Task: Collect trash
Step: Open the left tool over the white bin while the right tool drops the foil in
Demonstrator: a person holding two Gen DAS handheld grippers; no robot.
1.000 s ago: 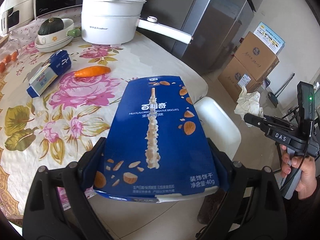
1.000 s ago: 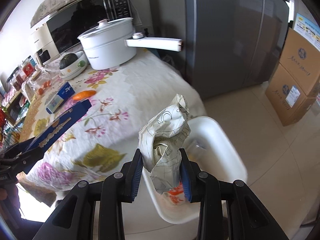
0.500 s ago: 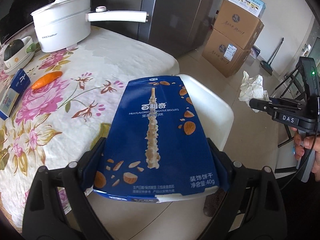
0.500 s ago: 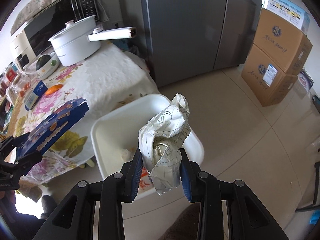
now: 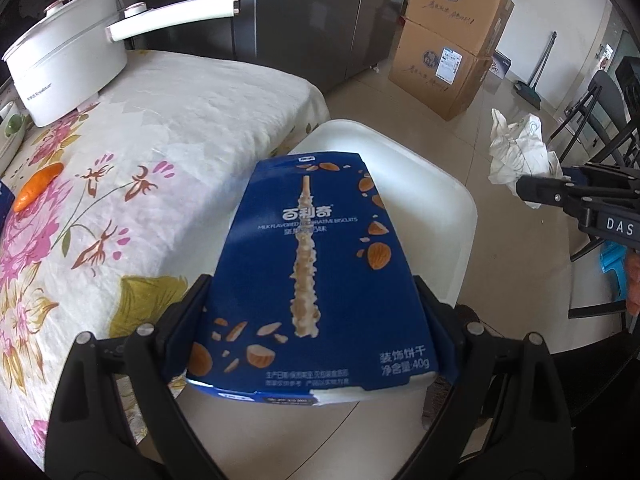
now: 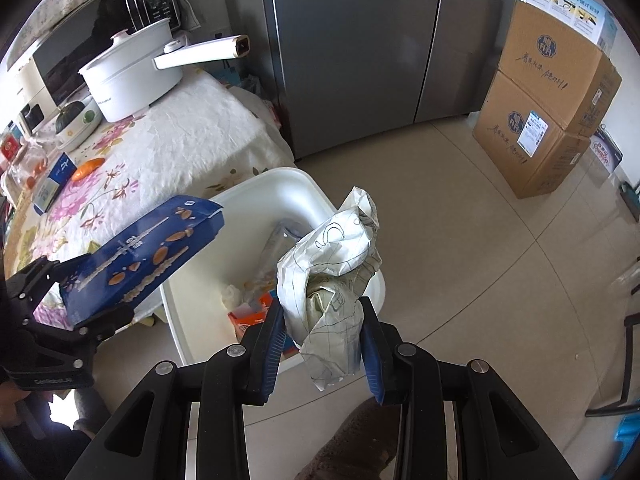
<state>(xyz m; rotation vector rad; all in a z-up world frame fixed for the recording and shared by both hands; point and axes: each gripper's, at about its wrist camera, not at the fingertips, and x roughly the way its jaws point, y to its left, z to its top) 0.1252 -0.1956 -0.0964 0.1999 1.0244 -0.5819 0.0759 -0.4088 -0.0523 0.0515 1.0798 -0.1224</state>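
My left gripper [image 5: 312,304] is shut on a flat blue biscuit box [image 5: 316,272] and holds it over the near left edge of the white bin [image 5: 452,200]. The box also shows in the right wrist view [image 6: 144,252]. My right gripper [image 6: 322,316] is shut on a crumpled ball of white paper [image 6: 336,268], held above the near right rim of the bin [image 6: 304,180]. The paper also shows in the left wrist view [image 5: 520,152]. The bin holds a clear plastic bottle [image 6: 280,240] and orange wrappers [image 6: 252,312].
A table with a floral cloth [image 5: 168,128] stands left of the bin, bearing a white pot [image 5: 68,60], a carrot [image 5: 38,184] and a small blue carton [image 6: 54,182]. A grey fridge [image 6: 360,40] stands behind. Stacked cardboard boxes [image 6: 548,96] stand at right. A dark chair [image 5: 592,112] is far right.
Both grippers have swung away from the table toward the bin with their loads. The box now hangs over the bin's edge and the paper over its near rim.
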